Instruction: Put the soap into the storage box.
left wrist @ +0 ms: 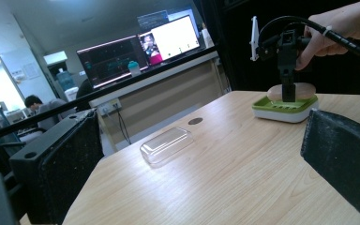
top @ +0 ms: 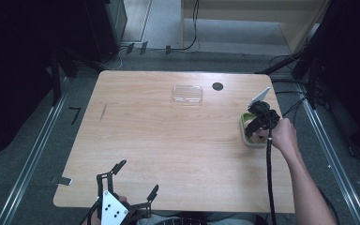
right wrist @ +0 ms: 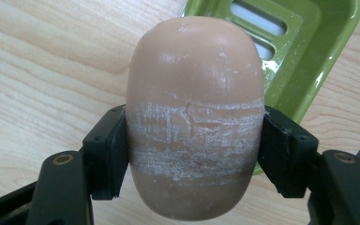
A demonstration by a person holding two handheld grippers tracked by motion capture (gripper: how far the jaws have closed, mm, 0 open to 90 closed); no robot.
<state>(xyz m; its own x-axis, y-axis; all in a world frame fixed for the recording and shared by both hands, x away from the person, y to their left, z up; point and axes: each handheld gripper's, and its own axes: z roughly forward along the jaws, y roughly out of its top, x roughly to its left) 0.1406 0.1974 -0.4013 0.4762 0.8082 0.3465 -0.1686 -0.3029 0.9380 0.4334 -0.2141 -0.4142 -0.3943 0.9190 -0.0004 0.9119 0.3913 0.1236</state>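
From my seat I see the desk (top: 168, 140) bare across its whole middle and left side, so a tool can sweep there freely. At the far edge a clear plastic lid (top: 187, 94) lies flat, with a small dark round hole (top: 217, 86) just beside it to the right. The right edge is crowded: the green soap dish (top: 246, 133) sits there, and my right tool (top: 258, 125) hangs over it, jaws pressed on both sides of the tan soap bar (right wrist: 194, 122). My left tool (top: 138, 180) rests at the near edge, jaws spread wide, blocking only that corner.
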